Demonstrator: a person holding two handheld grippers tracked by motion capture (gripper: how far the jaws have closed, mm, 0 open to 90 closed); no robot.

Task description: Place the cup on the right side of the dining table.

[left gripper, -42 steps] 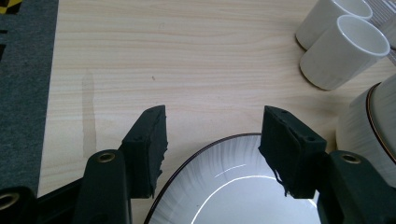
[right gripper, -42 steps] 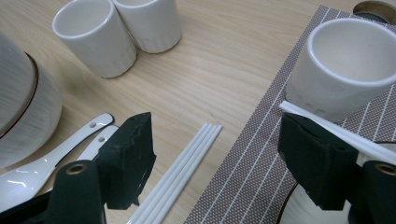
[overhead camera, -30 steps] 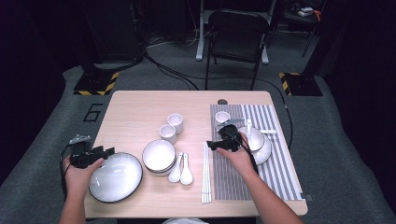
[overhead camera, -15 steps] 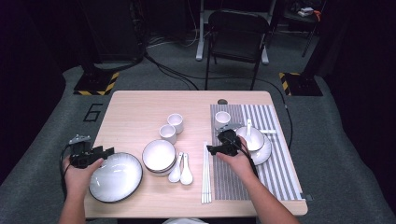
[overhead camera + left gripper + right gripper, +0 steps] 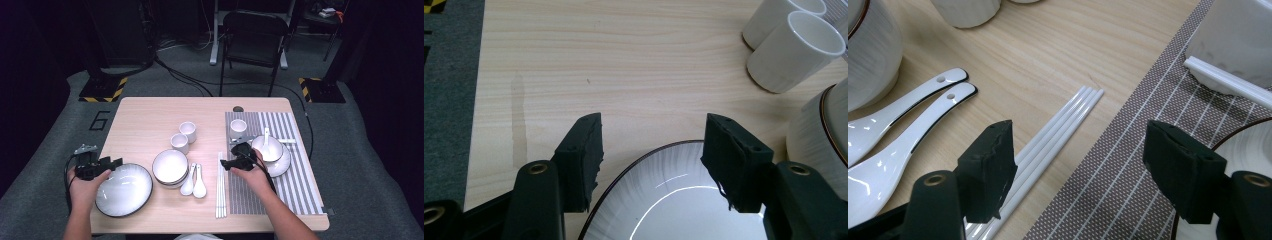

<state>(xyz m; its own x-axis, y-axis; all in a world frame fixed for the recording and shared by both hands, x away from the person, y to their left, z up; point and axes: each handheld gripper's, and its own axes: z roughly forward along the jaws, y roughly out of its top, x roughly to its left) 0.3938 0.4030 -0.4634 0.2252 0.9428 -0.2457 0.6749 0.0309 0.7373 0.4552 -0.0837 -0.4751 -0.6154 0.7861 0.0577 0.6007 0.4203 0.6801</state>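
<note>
My left gripper (image 5: 116, 162) is open at the table's near left, its jaws standing over the far rim of a large white plate (image 5: 123, 190). In the left gripper view that plate (image 5: 674, 205) lies under the gripper (image 5: 651, 150), with nothing between the pads. My right gripper (image 5: 226, 164) is open and empty at the left edge of the striped placemat (image 5: 290, 180), pointing left toward the white chopsticks (image 5: 220, 187). In the right gripper view the gripper (image 5: 1080, 150) hangs over the chopsticks (image 5: 1058, 132) and the placemat (image 5: 1128, 175).
Stacked bowls (image 5: 170, 167) and two white spoons (image 5: 194, 181) lie mid-table, with two cups (image 5: 184, 137) behind them. On the mat stand a cup (image 5: 238, 127) and a bowl holding a spoon (image 5: 267, 148) on a plate. A chair (image 5: 255, 37) stands beyond the table.
My right gripper has drifted slightly nearer and leftward toward the chopsticks, jaws still wide. My left gripper has stayed over the plate's rim.
</note>
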